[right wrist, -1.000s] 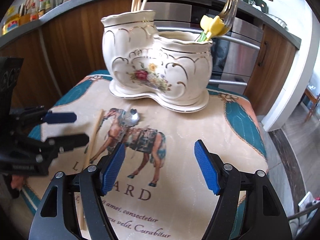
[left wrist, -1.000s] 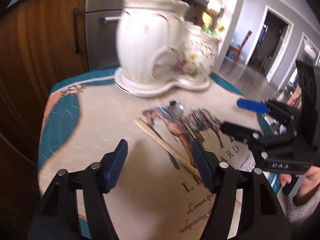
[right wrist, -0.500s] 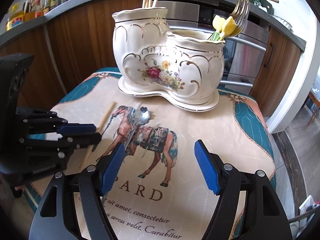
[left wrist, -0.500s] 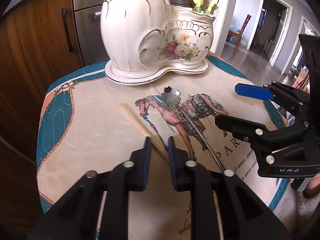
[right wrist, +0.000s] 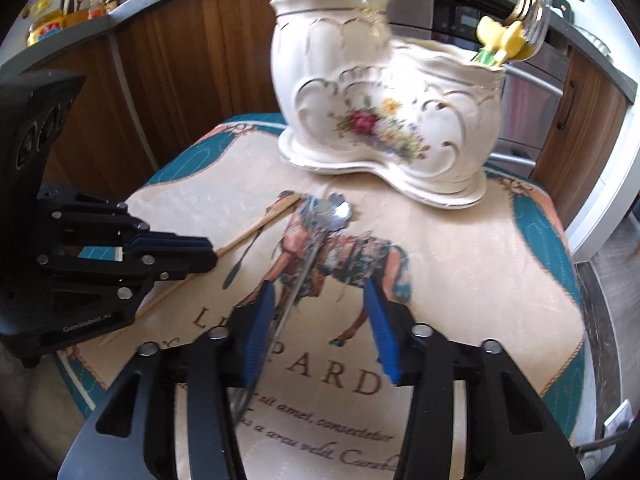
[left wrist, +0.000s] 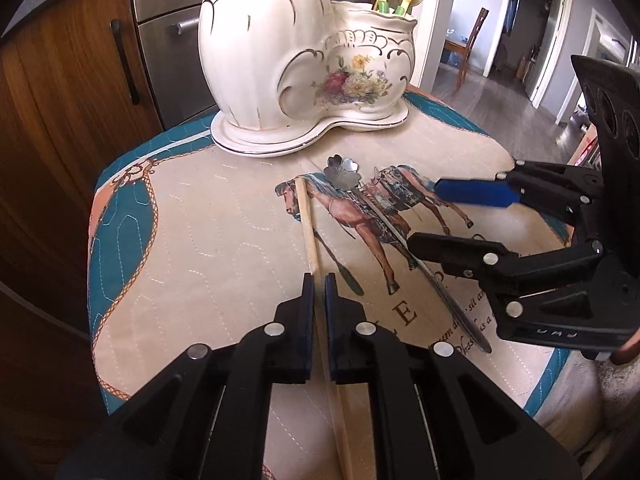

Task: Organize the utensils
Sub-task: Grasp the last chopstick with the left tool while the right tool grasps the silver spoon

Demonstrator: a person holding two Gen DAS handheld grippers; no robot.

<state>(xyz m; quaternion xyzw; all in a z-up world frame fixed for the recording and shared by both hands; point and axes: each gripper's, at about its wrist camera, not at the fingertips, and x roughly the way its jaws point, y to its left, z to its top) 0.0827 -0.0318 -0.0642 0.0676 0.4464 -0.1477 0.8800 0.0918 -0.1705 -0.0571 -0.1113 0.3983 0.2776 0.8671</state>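
on the left, the left gripper point(left wrist: 316, 280) is pinching a wooden chopstick point(left wrist: 307, 220) that is lying on the horse-print cloth point(left wrist: 208, 240), pads pressed against its shaft. beside it a flower-headed spoon point(left wrist: 342, 168) is lying on the cloth in front of the white ceramic holder point(left wrist: 304, 64). on the right, the right gripper point(right wrist: 320, 312) is closing, pads apart, the spoon's handle lying between them close to the left pad.

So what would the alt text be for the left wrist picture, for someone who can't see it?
The left gripper pinches a wooden chopstick lying on a horse-print cloth. Beside it lies a flower-shaped spoon, the right gripper closing around its handle, before a white ceramic holder.
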